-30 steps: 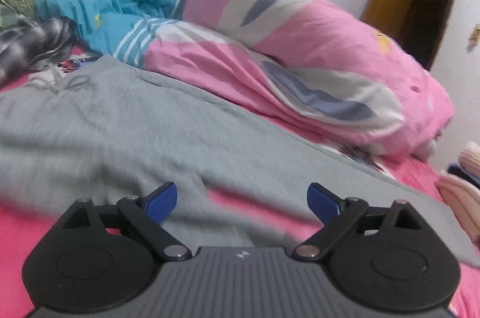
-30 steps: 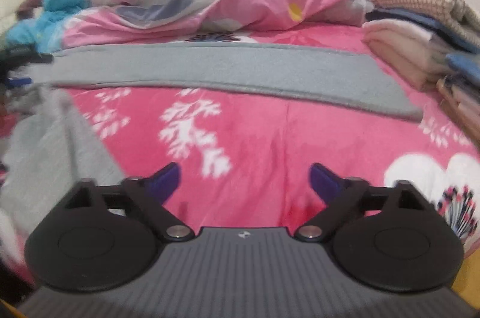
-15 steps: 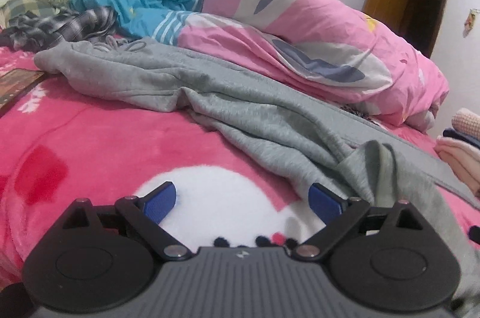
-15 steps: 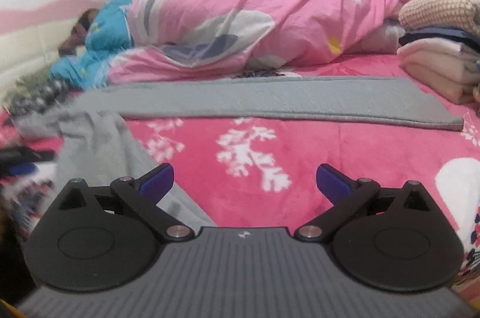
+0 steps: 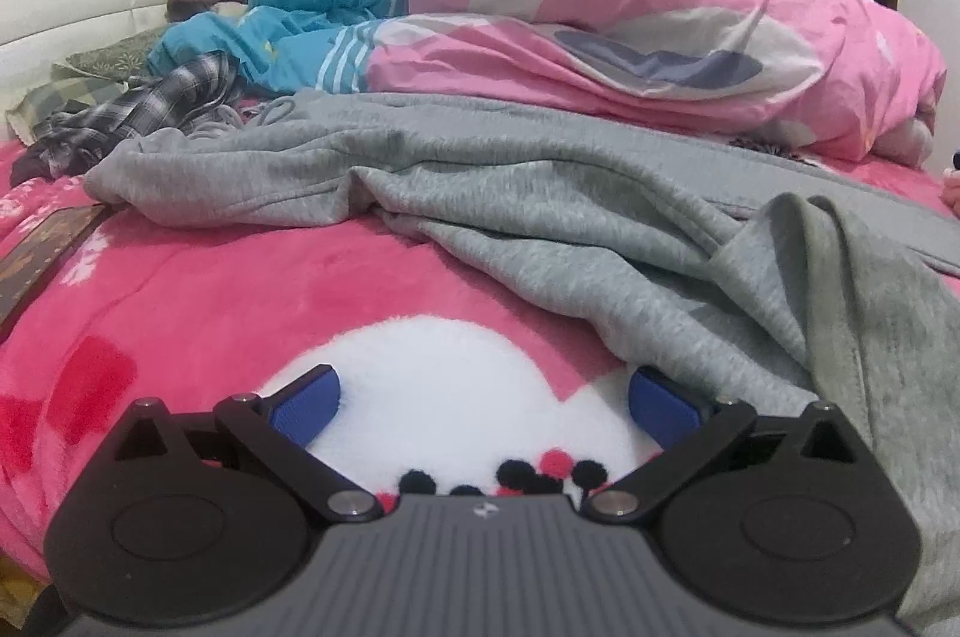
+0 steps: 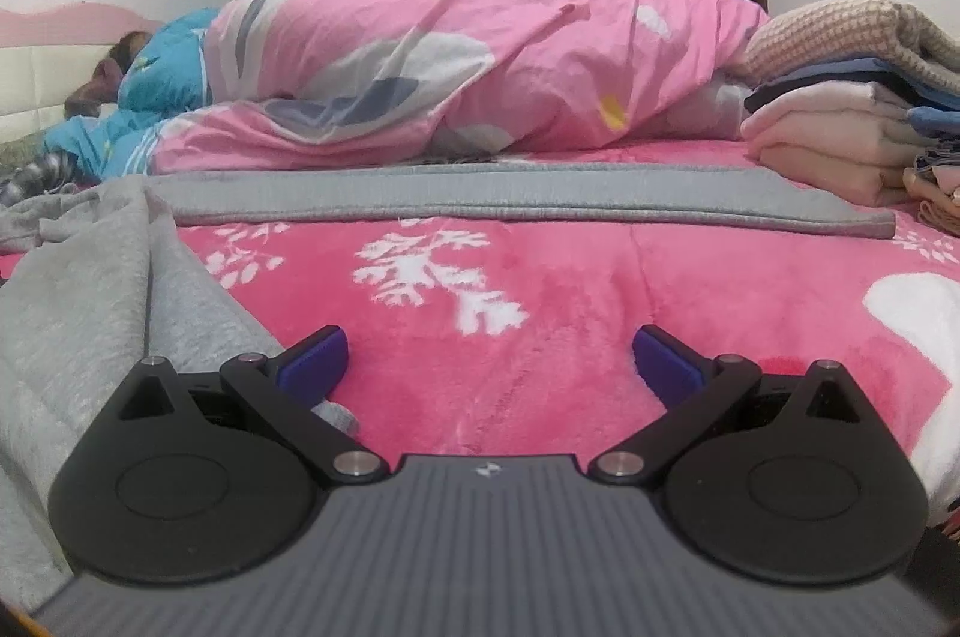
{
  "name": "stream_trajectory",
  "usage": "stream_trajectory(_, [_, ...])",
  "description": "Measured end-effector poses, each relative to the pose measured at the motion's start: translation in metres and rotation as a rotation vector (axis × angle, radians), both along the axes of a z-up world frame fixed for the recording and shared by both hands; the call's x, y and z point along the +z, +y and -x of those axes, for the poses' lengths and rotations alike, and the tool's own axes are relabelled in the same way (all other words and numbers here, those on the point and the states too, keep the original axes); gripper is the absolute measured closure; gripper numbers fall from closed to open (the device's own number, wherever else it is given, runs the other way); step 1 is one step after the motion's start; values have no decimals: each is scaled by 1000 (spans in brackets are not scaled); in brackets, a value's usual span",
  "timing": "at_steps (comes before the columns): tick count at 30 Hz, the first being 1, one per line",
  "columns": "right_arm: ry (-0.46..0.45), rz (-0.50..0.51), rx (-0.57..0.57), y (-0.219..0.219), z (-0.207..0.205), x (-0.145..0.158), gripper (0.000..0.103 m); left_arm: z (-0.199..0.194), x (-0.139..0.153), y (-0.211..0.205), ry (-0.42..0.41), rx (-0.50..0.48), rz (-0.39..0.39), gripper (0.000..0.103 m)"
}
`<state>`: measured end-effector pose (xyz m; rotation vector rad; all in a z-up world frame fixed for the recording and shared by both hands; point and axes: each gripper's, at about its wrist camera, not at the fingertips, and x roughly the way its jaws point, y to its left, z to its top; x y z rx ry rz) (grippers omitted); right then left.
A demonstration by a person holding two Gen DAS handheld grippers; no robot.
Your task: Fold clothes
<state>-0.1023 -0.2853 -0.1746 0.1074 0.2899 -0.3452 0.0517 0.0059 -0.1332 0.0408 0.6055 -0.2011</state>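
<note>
Grey sweatpants (image 5: 540,193) lying half-spread across the pink bed blanket (image 5: 240,289), waistband end rumpled toward the headboard, one leg laid flat and straight along the quilt (image 6: 480,193), the other leg bunched and trailing toward the near edge of the bed (image 6: 90,313). Left gripper (image 5: 483,400) low over the white patch of the blanket, jaws opening wide, nothing between them, its right pad just beside a fold of the grey cloth. Right gripper (image 6: 489,355) likewise spread and empty, bare pink blanket between the pads, the crumpled leg touching or passing under its left side. Likely trouble from here: closing the left gripper where it hangs would catch plush blanket instead of trouser, or blanket and trouser together, dragging the bedding along with the fold. Pinching only the top layer of the bunched leg would leave the lower layer behind and twist the seam. Pulling the loose leg across without first smoothing the wrinkled seat would lock creases into the fold. Soft knit, probably stretching and sagging between two grips, so uneven lifting may skew the legs out of line. Folded stack of clothes (image 6: 840,120) just beside the far hem, liable to be nudged by a wide sweep. Pink quilt (image 5: 660,18) and checked garment (image 5: 144,108) close enough to snag.
</note>
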Motion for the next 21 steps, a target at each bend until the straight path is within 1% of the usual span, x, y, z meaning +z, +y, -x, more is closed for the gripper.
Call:
stream_trajectory(7, [-15,0,-3,1,2,-1,1,-3,2,-4,20,25,-9,0])
stream_trajectory(21, [-34,-12,-1,1,4,-3,1,-4,3,-4,38,27,-10,0])
